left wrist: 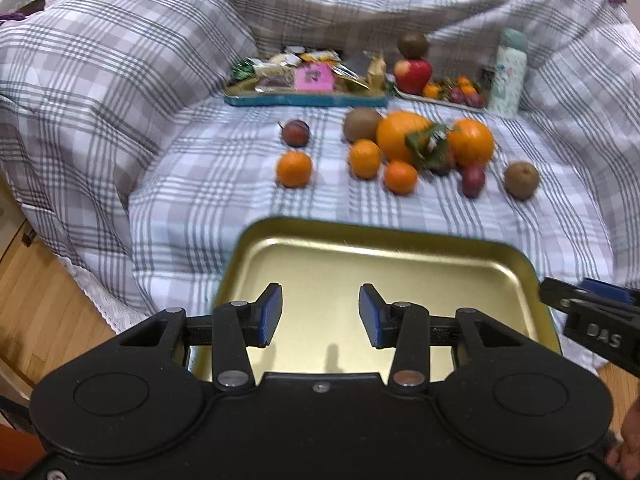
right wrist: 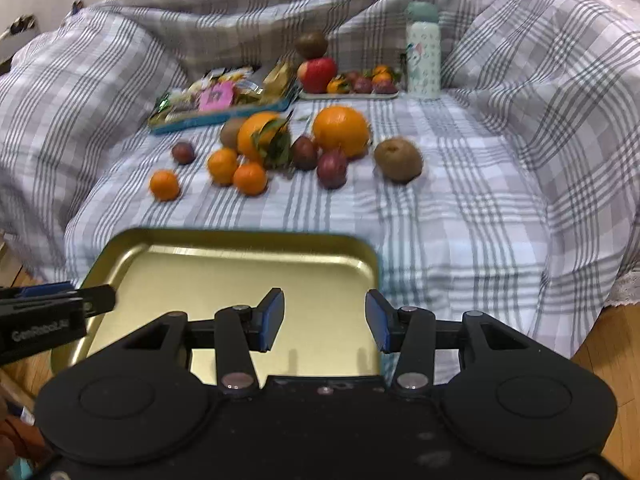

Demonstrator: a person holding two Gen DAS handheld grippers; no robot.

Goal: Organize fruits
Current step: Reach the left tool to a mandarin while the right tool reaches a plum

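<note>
Your left gripper (left wrist: 320, 316) hangs over the gold tray (left wrist: 400, 240) with its jaws partly apart and nothing between them. Your right gripper (right wrist: 324, 320) sits the same way over the tray's right edge, jaws at a moderate gap, empty. No fruit is in the tray yet.

Fruit location: loose on the plaid sheet (left wrist: 200, 184), beyond the tray. L to R in the left view: a small plum (left wrist: 296, 133), a mandarin (left wrist: 294, 168), a kiwi (left wrist: 362, 125), two big oranges (left wrist: 402, 136) touching a leafy sprig (left wrist: 426, 144), two more mandarins just in front, dark plums beside them, and a second kiwi (left wrist: 521, 180) well apart on the right.

Handling:
- Mandarins: light, soft skin, round. Grip across the middle; they roll on the soft sheet.
- Big oranges: heavier, firm, prob. wider than the present jaw gap. Open up before approach.
- Kiwis: fuzzy, so grip is good, but flesh bruises. Squeeze lightly.
- Plums: small, smooth, slippery. Centre the pads.

Obstructions: the cluster is tight, so taking an orange first may scatter its neighbours. Start with outliers, e.g. the far-left mandarin or the right kiwi. The sprig covers part of one orange. The frames are blurred, so exact contacts within the cluster are unclear.

Background: a teal snack tray (left wrist: 304, 100), a second tray of fruit with an apple (left wrist: 414, 74), and a bottle (left wrist: 508, 76), all behind the pile.
</note>
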